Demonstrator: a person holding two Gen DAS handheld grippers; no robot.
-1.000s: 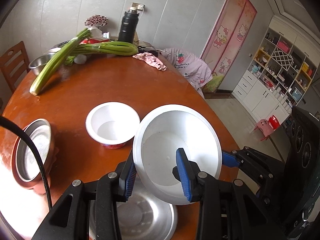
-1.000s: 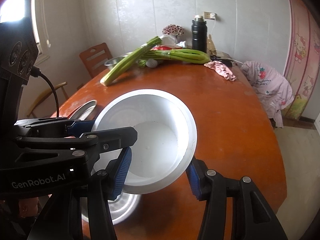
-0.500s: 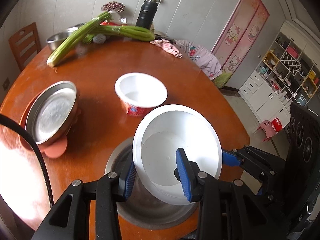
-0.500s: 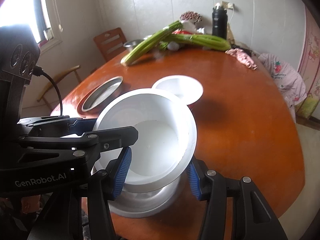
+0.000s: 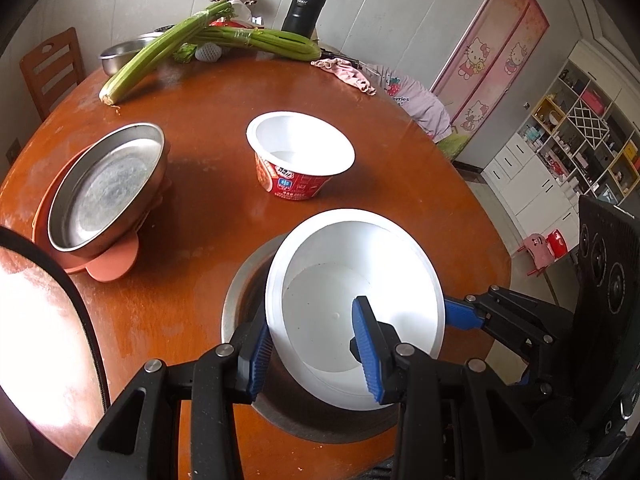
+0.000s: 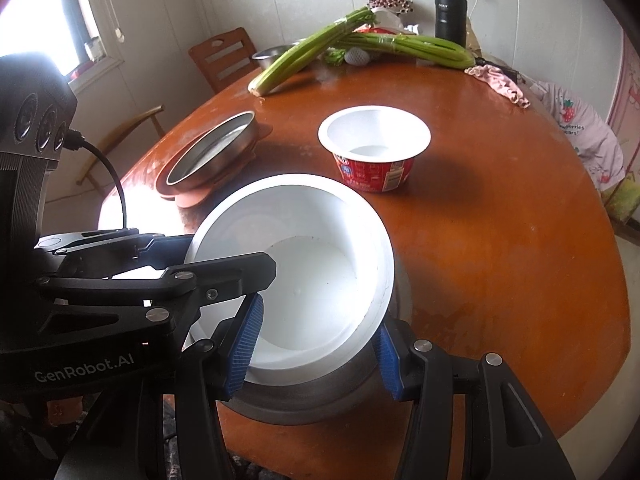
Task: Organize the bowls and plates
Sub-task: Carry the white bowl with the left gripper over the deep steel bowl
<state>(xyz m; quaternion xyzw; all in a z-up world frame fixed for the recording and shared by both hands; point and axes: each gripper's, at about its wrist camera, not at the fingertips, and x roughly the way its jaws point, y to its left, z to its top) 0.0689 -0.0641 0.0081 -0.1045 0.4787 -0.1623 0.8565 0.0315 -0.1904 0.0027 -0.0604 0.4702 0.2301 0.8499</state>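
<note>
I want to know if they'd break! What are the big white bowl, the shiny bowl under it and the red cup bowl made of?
The big white bowl looks like matte plastic or foam; which one is unclear. The shiny bowl under it looks like brushed steel: grey with dull reflections. The red cup bowl seems to be thin paper or plastic, with a printed label outside and a white lining.

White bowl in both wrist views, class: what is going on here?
A person with two handheld grippers holds the white bowl tilted over a steel bowl at the table's near edge. The left gripper has its jaws across the bowl's rim; the right gripper straddles it. A red cup bowl and a steel dish on an orange plate wait behind.
</note>
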